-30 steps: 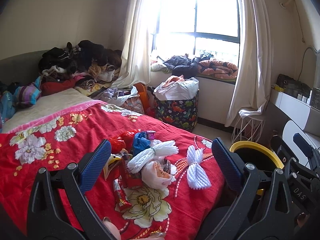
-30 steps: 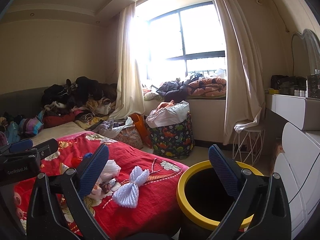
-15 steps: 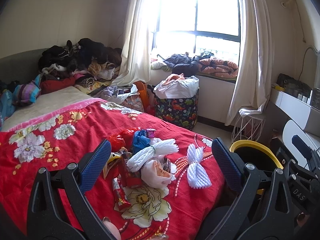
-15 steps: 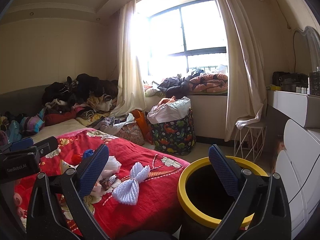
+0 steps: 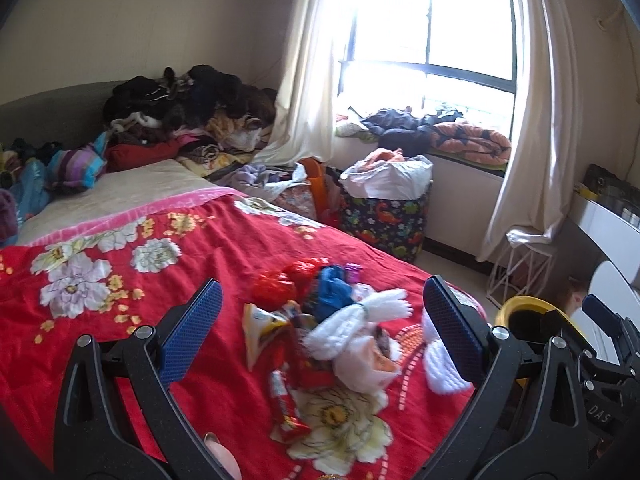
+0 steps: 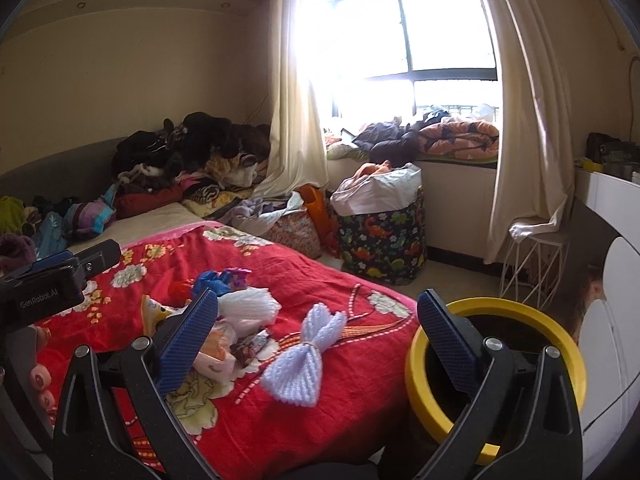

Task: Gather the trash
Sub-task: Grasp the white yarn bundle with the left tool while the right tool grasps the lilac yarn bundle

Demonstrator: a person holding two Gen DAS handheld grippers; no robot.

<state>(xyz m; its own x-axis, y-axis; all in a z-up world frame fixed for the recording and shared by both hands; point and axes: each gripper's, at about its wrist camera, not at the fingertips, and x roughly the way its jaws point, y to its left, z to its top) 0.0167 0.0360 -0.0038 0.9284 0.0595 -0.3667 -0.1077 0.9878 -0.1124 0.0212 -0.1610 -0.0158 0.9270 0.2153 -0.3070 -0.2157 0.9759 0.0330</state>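
Up close, your left claw (image 5: 318, 330) hangs wide open over the red floral blanket (image 5: 224, 248), gripping nothing, its blue pads framing the litter pile (image 5: 320, 332) just ahead: a long red snack wrapper (image 5: 286, 404) nearest you, a crumpled white bag (image 5: 362, 364), a yellow-and-white packet (image 5: 260, 330), then blue (image 5: 332, 290) and red (image 5: 280, 282) crumpled plastic farther back. Your right claw (image 6: 316, 338) is likewise spread wide and empty, held above the bed's foot corner, where a pale knitted bow (image 6: 306, 356) lies apart from the pile. Just beside that corner, on the floor, the yellow-rimmed bin (image 6: 496, 376) stands upright, its dark mouth open under your right claw's right finger. Beyond the bed, a dinosaur-print hamper (image 6: 382, 236) lined with a white bag sits below the window seat, a white wire stool (image 6: 534, 264) near the curtain. Farthest back, heaped clothes (image 5: 188, 112) crowd the head of the bed, and bundled bedding (image 6: 460, 136) lines the bright window sill.
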